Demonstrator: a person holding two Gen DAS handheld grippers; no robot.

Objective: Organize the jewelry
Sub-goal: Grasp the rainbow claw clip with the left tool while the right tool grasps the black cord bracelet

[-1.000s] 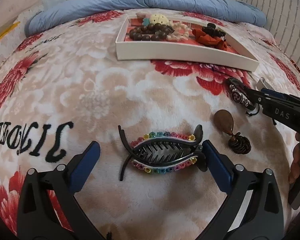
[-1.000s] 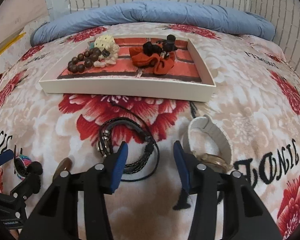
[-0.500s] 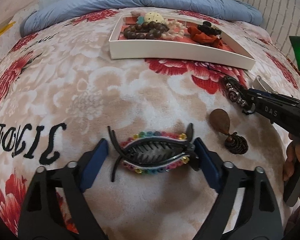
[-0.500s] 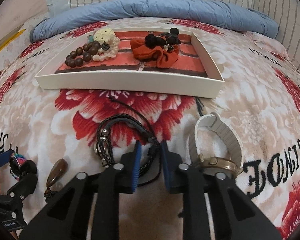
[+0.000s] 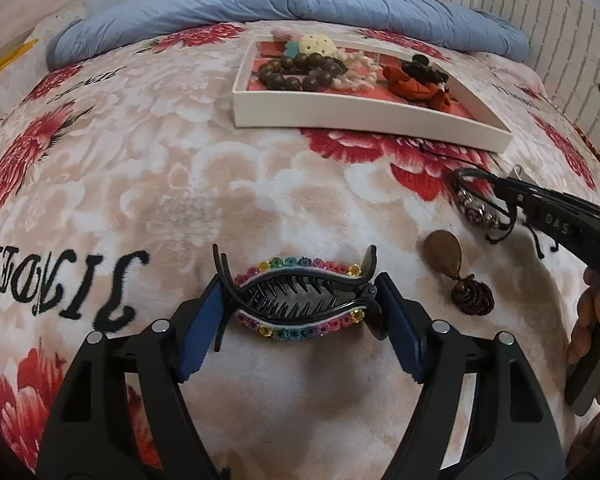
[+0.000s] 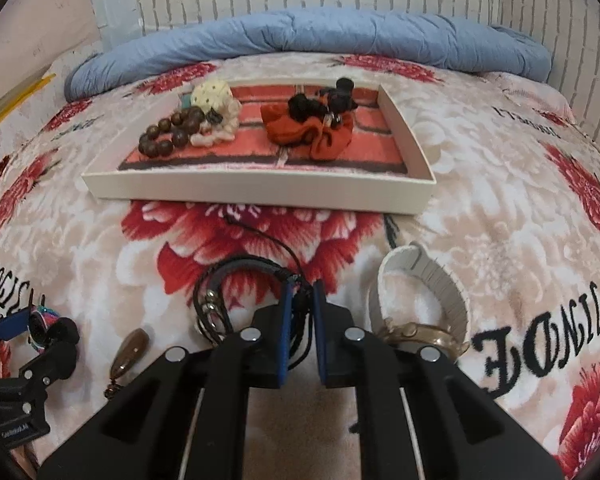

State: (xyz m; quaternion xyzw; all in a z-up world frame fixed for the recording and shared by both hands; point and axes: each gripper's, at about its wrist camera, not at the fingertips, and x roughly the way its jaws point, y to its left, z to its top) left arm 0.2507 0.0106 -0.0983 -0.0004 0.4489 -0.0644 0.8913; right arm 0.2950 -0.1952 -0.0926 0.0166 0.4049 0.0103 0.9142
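My left gripper [image 5: 300, 300] is shut on a black hair clip [image 5: 300, 294] with coloured beads, one pad at each end, on the flowered blanket. My right gripper [image 6: 302, 306] is shut on a black cord bracelet [image 6: 224, 280] that lies on the blanket; it also shows in the left wrist view [image 5: 476, 204]. A white tray [image 6: 260, 194] lies beyond, holding a brown bead bracelet [image 6: 172, 136], a cream piece and an orange scrunchie [image 6: 308, 132].
A brown teardrop pendant [image 5: 446, 254] lies between the two grippers. A white-strapped watch [image 6: 424, 292] lies right of the right gripper. A rolled blue quilt [image 6: 300, 36] and a brick-pattern wall close the far side.
Both grippers closed: the left onto the ends of the hair clip, the right onto the black cord bracelet. Both views moved slightly forward.
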